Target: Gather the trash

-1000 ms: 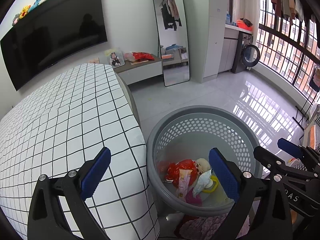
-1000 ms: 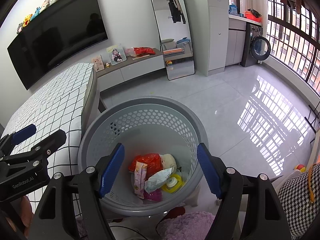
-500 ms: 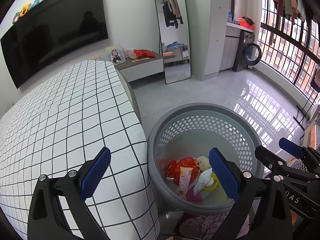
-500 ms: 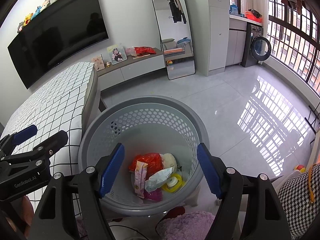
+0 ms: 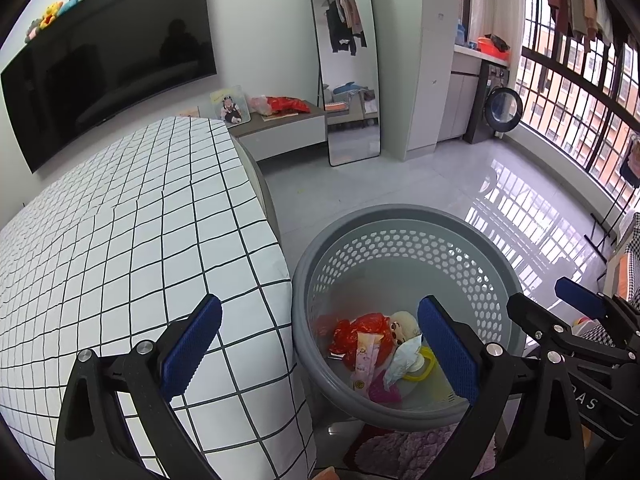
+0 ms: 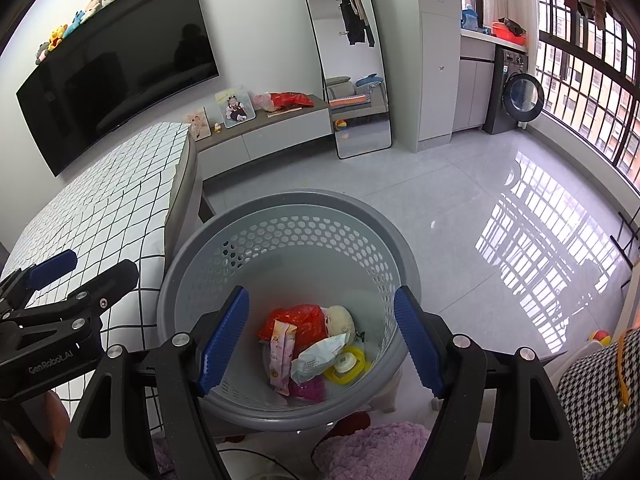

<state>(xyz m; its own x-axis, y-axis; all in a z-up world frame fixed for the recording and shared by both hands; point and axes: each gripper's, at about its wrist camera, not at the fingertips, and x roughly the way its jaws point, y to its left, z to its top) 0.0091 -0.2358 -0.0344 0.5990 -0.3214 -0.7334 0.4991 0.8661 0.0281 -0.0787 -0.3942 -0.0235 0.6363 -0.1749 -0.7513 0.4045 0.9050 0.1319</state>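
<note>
1. The left wrist camera looks forward and steeply down along the left tongs (image 5: 318, 350) — close above the bed (image 5: 120, 240) edge, with the grey basket (image 5: 404, 216) to its right.
2. The right wrist camera looks the same way along the right tongs (image 6: 322, 340), near and straight over that basket (image 6: 288, 198).
3. Both views share the basket, bed, mirror (image 5: 348, 60) and television (image 6: 120, 60) — and each catches the other tongs at its edge.

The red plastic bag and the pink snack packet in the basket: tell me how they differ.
The red plastic bag is crumpled into a loose, shiny lump; the pink snack packet is a flat, narrow strip with printing on it. The bag lies toward the far side of the pile; the packet leans over its near edge, running toward the camera. Both lie at the bottom of the grey basket among other trash, and neither is held by a gripper.
</note>
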